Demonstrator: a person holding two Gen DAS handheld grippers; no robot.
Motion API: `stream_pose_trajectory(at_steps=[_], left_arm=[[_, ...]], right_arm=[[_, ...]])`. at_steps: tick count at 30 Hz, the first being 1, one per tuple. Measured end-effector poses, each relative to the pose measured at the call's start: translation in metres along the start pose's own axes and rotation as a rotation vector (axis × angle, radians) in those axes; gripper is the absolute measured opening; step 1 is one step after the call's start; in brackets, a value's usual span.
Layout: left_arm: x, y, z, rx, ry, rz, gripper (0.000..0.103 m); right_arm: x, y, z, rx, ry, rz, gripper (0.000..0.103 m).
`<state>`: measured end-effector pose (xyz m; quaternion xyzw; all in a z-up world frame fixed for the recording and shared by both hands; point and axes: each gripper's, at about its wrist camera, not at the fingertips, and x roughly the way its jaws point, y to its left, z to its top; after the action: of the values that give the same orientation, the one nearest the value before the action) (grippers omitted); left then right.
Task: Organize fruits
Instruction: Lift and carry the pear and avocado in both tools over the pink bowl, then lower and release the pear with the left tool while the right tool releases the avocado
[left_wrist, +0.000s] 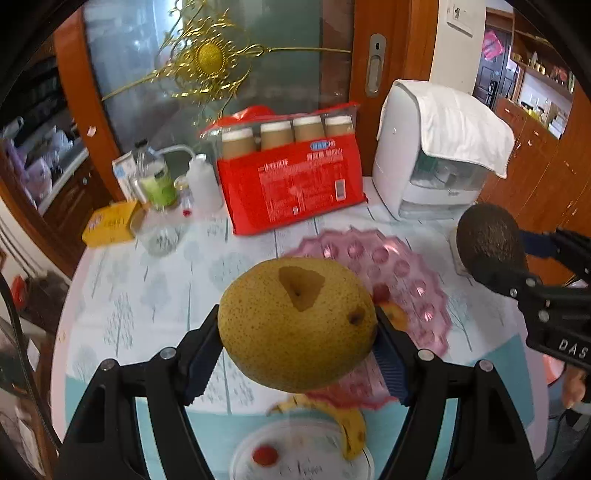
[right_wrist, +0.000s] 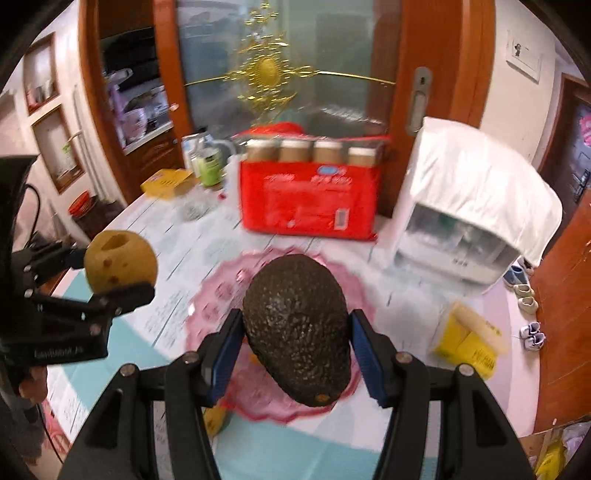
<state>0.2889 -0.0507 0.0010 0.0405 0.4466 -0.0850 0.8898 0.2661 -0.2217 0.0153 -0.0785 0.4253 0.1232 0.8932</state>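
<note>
My left gripper (left_wrist: 297, 354) is shut on a yellow-brown pear (left_wrist: 295, 321) and holds it above the table, over the near edge of a pink scalloped plate (left_wrist: 417, 280). My right gripper (right_wrist: 293, 354) is shut on a dark avocado (right_wrist: 299, 332), held above the same pink plate (right_wrist: 221, 291). In the left wrist view the avocado (left_wrist: 487, 240) hangs at the right; in the right wrist view the pear (right_wrist: 120, 260) hangs at the left. A banana (left_wrist: 351, 424) and a small red fruit (left_wrist: 265, 455) lie on a clear plate (left_wrist: 295, 435) below the pear.
A red multipack of cups (left_wrist: 295, 177) stands behind the pink plate. A white appliance under a cloth (left_wrist: 439, 147) stands at the back right. Bottles (left_wrist: 159, 177) and a yellow box (left_wrist: 110, 221) crowd the back left. Another yellow box (right_wrist: 469, 339) lies at the right.
</note>
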Motion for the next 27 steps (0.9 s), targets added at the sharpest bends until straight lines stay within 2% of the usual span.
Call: stream_pose_trajectory(at_steps=[3, 7, 16, 22, 27], left_arm=[[0.023, -0.002, 0.014, 0.017, -0.002, 0.011, 0.074], [0.063, -0.005, 0.013, 0.033, 0.033, 0.019, 0.074], [0.155, -0.015, -0.005, 0.031, 0.126, -0.001, 0.074], [0.186, -0.022, -0.013, 0.063, 0.148, -0.007, 0.074], [0.206, -0.023, -0.02, 0.044, 0.178, -0.029, 0.074]], right_arm=[[0.022, -0.005, 0.015, 0.008, 0.012, -0.028, 0.058], [0.07, -0.006, 0.021, 0.038, 0.062, -0.033, 0.058], [0.187, -0.01, -0.003, 0.125, 0.211, -0.046, 0.058], [0.222, -0.012, -0.012, 0.142, 0.245, -0.029, 0.058], [0.228, -0.006, -0.013, 0.105, 0.241, -0.002, 0.059]])
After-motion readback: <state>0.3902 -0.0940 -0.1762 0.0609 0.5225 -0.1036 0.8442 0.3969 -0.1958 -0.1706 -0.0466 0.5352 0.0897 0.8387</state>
